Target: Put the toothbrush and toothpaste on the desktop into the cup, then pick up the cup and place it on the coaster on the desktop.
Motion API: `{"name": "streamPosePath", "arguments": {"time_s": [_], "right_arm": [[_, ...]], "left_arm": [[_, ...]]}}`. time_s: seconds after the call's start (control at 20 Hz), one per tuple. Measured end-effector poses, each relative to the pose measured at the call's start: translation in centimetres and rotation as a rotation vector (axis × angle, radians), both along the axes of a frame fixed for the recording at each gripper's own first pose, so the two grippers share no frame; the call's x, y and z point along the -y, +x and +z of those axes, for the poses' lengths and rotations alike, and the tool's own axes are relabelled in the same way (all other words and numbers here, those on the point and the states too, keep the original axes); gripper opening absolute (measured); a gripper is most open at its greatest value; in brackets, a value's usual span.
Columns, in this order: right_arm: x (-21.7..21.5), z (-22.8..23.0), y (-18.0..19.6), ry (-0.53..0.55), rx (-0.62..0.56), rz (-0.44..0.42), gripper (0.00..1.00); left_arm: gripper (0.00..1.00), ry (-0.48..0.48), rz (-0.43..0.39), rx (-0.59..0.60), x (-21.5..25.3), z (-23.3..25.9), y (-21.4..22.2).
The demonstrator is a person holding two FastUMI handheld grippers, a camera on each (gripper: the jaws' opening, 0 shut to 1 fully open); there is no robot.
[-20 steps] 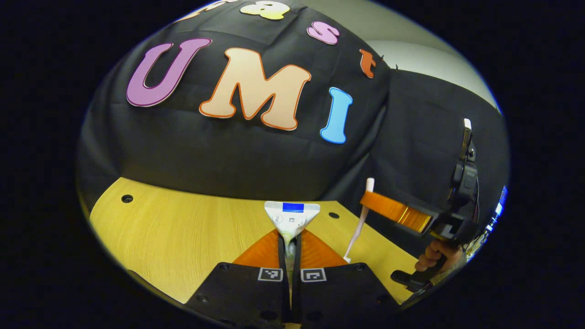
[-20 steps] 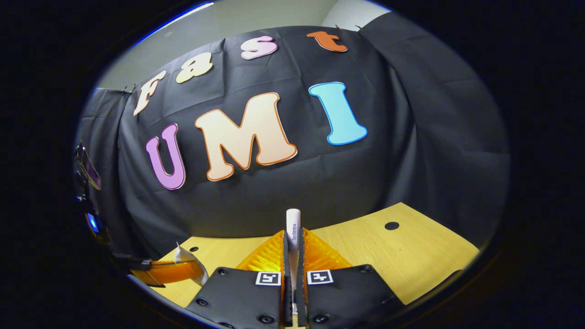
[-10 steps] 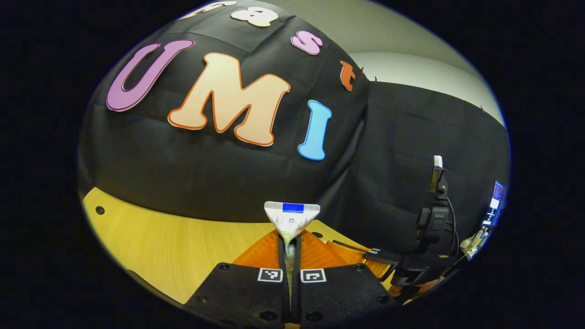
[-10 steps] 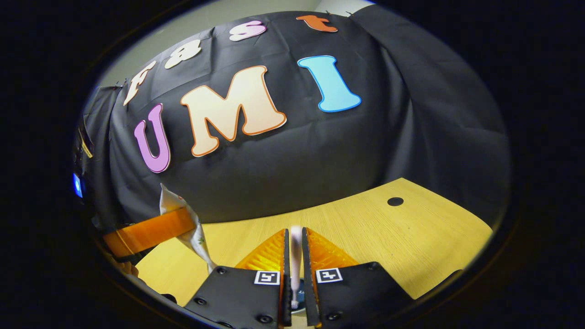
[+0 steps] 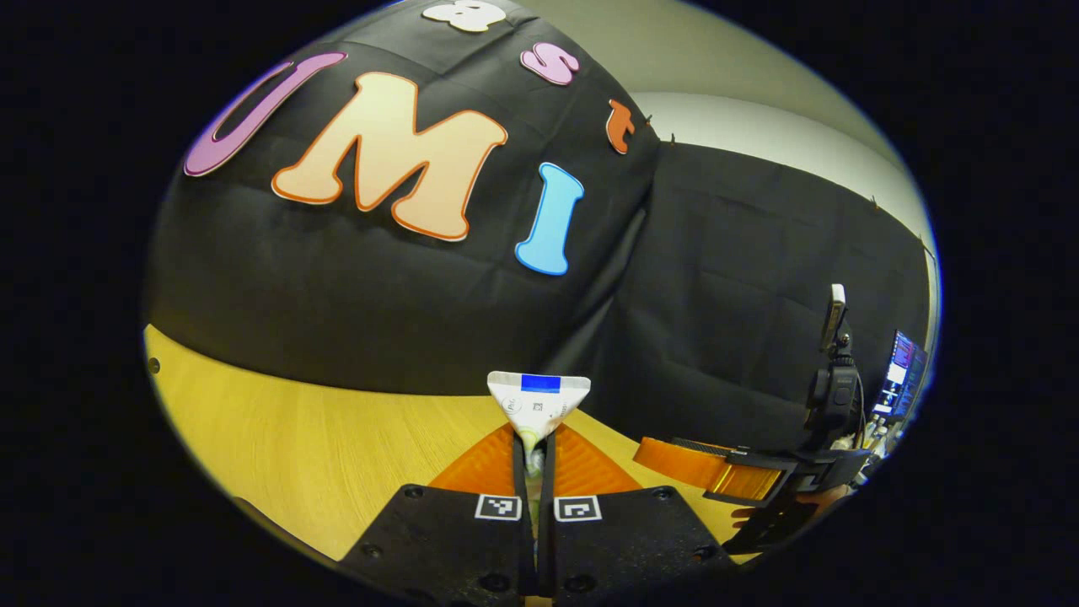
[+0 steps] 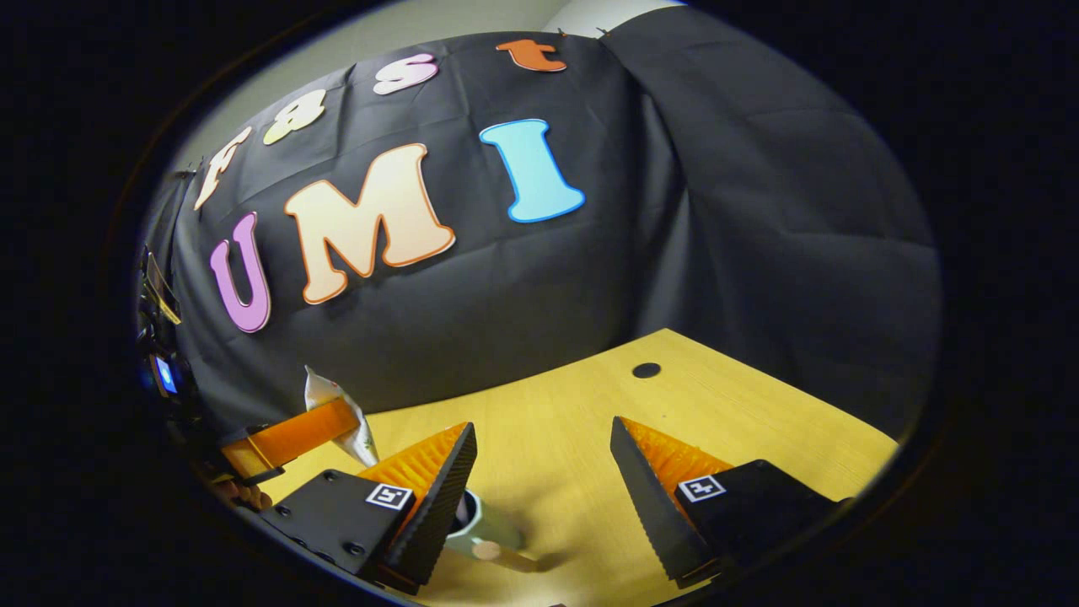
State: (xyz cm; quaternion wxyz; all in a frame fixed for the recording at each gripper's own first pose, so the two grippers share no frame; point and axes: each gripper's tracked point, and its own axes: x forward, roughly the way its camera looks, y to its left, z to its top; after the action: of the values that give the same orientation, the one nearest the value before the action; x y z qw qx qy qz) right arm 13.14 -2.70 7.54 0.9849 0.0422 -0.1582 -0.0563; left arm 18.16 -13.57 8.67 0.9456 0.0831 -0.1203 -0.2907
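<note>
Right gripper (image 6: 539, 455) now spread wide, toothbrush released, pale cup (image 6: 482, 533) on desktop (image 6: 759, 421) at its seven o'clock, left gripper (image 5: 533, 451) clamped on toothpaste tube (image 5: 539, 403), seen at nine o'clock in right gripper view.

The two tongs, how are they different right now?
The left tongs are squeezed shut on the toothpaste; the right tongs stand wide open, holding nothing. The left tongs' toothpaste sticks up between their fingers; under the right tongs, a cup sits on the desktop with a pale handle end, probably the toothbrush's, poking from it. Both hover over the same wooden desktop, facing the booth's black cloth wall.
</note>
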Motion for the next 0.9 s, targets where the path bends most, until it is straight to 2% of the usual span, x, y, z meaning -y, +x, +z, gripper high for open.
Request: {"name": "streamPosePath", "arguments": {"time_s": [0.25,0.3,0.35,0.4,0.45,0.5,0.55,0.6,0.65,0.7,0.75,0.8,0.85,0.9], "right_arm": [[2.3,-0.9,-3.2,0.011,-0.018,-0.033,0.98],[2.4,-0.6,-4.0,0.008,-0.008,-0.034,0.98],[2.5,-0.3,-4.6,0.003,0.002,-0.037,0.94],[2.6,0.0,-5.3,-0.002,0.010,-0.041,0.98],[2.7,0.4,-5.8,-0.004,0.015,-0.041,0.98],[2.6,0.7,-6.3,-0.005,0.020,-0.037,0.93],[2.6,1.0,-6.7,-0.008,0.023,-0.031,0.98],[2.7,1.1,-6.9,-0.013,0.020,-0.029,0.93],[2.4,0.5,-7.0,-0.020,0.013,-0.028,0.98],[2.4,0.4,-7.1,-0.028,0.004,-0.028,0.98],[2.4,0.3,-7.2,-0.042,-0.007,-0.034,0.93],[2.3,0.0,-7.1,-0.057,-0.018,-0.040,0.98],[1.8,-0.2,-7.1,-0.072,-0.028,-0.032,0.98],[1.3,-0.4,-7.1,-0.085,-0.039,-0.021,0.98]], "left_arm": [[0.01,0.074,-0.014,-0.033,0.9,-2.8,1.0],[0.02,0.092,-0.010,-0.036,0.8,-3.1,1.0],[0.04,0.103,-0.006,-0.037,0.8,-3.4,1.1],[0.08,0.117,-0.009,-0.053,0.7,-4.1,1.1],[0.10,0.118,-0.024,-0.070,0.9,-4.5,0.8],[0.14,0.116,-0.034,-0.086,0.9,-5.0,0.5],[0.16,0.103,-0.049,-0.094,1.0,-4.9,0.0],[0.27,0.098,-0.063,-0.102,1.3,-5.1,-0.5],[0.42,0.095,-0.063,-0.102,1.4,-5.1,-0.9],[0.58,0.089,-0.059,-0.091,1.3,-4.7,-1.3],[0.73,0.086,-0.047,-0.075,1.2,-4.2,-1.8],[0.88,0.078,-0.024,-0.053,0.8,-3.7,-2.1],[0.87,0.062,-0.014,-0.036,0.5,-3.0,-2.6],[0.96,0.046,0.002,-0.024,0.2,-2.6,-3.0]]}}
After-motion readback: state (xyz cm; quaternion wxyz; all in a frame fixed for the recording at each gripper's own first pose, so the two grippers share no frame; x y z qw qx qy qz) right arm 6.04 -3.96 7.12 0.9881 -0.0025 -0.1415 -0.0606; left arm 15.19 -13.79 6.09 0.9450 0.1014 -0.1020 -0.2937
